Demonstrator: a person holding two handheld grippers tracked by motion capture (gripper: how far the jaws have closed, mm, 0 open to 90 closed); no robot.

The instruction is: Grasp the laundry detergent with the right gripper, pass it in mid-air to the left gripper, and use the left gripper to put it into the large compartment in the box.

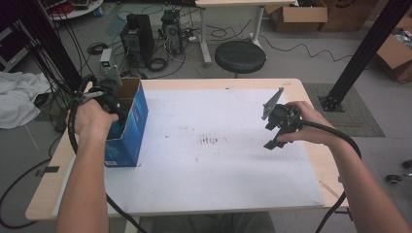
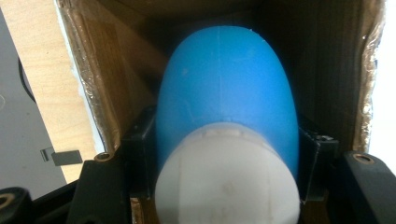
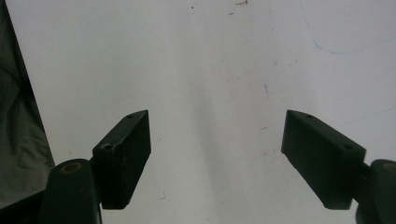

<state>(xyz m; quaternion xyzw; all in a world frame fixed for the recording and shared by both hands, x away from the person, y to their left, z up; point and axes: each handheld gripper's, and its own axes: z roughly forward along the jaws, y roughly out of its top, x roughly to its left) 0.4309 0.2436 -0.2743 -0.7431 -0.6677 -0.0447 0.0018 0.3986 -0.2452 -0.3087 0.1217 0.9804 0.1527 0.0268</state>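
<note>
Left gripper [image 2: 229,186]: clamped on a blue-and-white bottle [image 2: 227,121], the two black jaws pressed against its flanks just above the white cap end, so that the smooth, rounded body is pinched where it is narrow enough to be spanned.
Bottle position: held with its blue rounded end pointing down into the open top of a blue cardboard box [image 1: 132,121]; brown inner walls of the box are seen around it on three sides, and whether the bottle touches the bottom cannot be told.
Box position: set upright at the left side of the desk [image 1: 291,87], partly on the white sheet [image 1: 218,165], flaps open upward, so that it can be entered straight from above.
Left hand [image 1: 92,120]: kept over the box opening, the gripper pointed downward; the step in hand is judged to be the lowering of the bottle into the box.
Right gripper [image 3: 233,154]: jaws spread wide, nothing between them, bare white sheet seen below.
Right gripper placement: held over the right part of the sheet [image 1: 278,127], well apart from the box, presumably kept out of the way while the left side works.
Risk: the box is not steadied by anything, so it may be nudged if a wall is caught by the bottle.
</note>
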